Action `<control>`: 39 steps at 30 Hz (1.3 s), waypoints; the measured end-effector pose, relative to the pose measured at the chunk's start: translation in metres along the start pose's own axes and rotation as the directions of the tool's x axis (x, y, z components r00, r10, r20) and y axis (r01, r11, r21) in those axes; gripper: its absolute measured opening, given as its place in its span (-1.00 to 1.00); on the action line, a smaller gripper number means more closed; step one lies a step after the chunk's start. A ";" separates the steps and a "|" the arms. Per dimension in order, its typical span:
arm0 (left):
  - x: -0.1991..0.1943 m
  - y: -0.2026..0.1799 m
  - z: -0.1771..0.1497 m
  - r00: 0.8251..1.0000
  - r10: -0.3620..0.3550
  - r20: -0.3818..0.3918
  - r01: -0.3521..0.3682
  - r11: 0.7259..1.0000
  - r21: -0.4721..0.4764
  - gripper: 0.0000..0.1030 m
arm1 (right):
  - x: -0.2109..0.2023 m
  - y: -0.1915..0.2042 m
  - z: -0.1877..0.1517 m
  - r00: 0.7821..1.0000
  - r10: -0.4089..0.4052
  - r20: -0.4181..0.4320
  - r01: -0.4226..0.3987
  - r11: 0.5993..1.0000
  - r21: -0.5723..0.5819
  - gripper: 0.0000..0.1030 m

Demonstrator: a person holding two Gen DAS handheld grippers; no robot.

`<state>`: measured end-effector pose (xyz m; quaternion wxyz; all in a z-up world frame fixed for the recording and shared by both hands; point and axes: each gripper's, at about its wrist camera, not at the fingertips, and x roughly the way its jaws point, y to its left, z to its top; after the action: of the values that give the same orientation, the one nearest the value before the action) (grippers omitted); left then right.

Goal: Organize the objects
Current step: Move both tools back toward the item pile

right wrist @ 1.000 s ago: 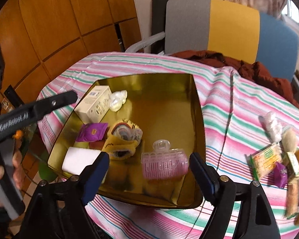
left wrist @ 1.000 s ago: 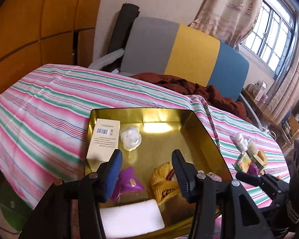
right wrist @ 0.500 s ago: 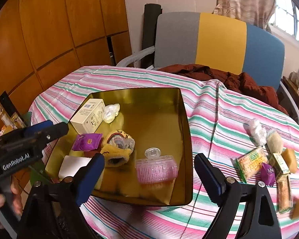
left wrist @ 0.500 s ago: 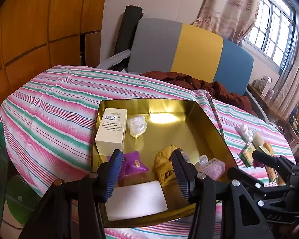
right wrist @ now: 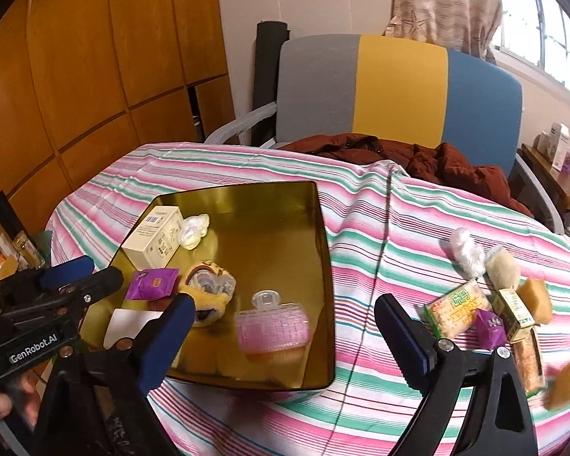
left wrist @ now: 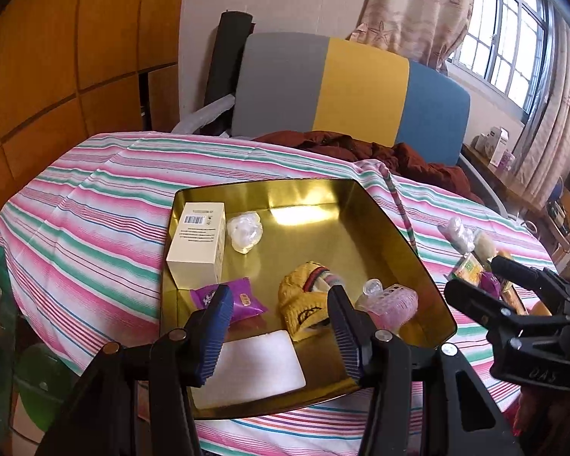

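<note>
Item: gold tray (right wrist: 325,266) on striped tablecloth (left wrist: 95,205), holding cream carton (left wrist: 198,245), clear plastic wad (left wrist: 244,231), purple sachet (left wrist: 243,300), yellow knitted piece (left wrist: 302,304), white pad (left wrist: 258,363) and pink ribbed container (right wrist: 271,326) near its right wall. Change from the frames a second before: both cameras had drawn back and risen, so the tray sat smaller and farther, more cloth showed, and the right view had swung toward the loose goods. Left gripper (left wrist: 279,326): fingers moderately parted, empty, above the tray's near edge. Right gripper (right wrist: 285,342): fingers spread wide, empty, over the tray's right rim and cloth. Unsorted lot, right of the tray on the cloth: green-yellow packet (right wrist: 458,309), small purple carton (right wrist: 490,323), wrapped white bundle (right wrist: 465,252), tan blocks (right wrist: 537,298). Room: chair (right wrist: 399,91) with grey, yellow and blue back, brown garment (right wrist: 418,155), wood panelling (right wrist: 76,76), curtained window (left wrist: 501,45).
</note>
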<state>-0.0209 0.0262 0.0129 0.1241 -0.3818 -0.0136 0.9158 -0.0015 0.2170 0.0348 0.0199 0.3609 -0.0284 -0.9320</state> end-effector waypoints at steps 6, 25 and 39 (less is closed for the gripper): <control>0.000 -0.007 0.000 1.000 -0.005 -0.003 0.005 1.000 0.025 0.01 | -0.001 -0.017 -0.002 1.000 -0.029 -0.001 0.029 0.999 0.030 0.88; 0.005 -0.042 0.005 0.998 -0.058 -0.020 0.061 0.990 0.124 0.01 | -0.011 -0.091 -0.003 0.987 -0.164 -0.006 0.163 0.979 0.124 0.90; 0.010 -0.084 0.012 0.989 -0.139 -0.040 0.144 0.965 0.220 0.01 | -0.023 -0.150 0.010 0.953 -0.303 0.015 0.299 0.945 0.130 0.91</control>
<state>-0.0184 0.1112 0.0245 0.2314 -0.3748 0.0632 0.8955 0.0066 0.3680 0.0478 -0.1460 0.3455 -0.0323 -0.9264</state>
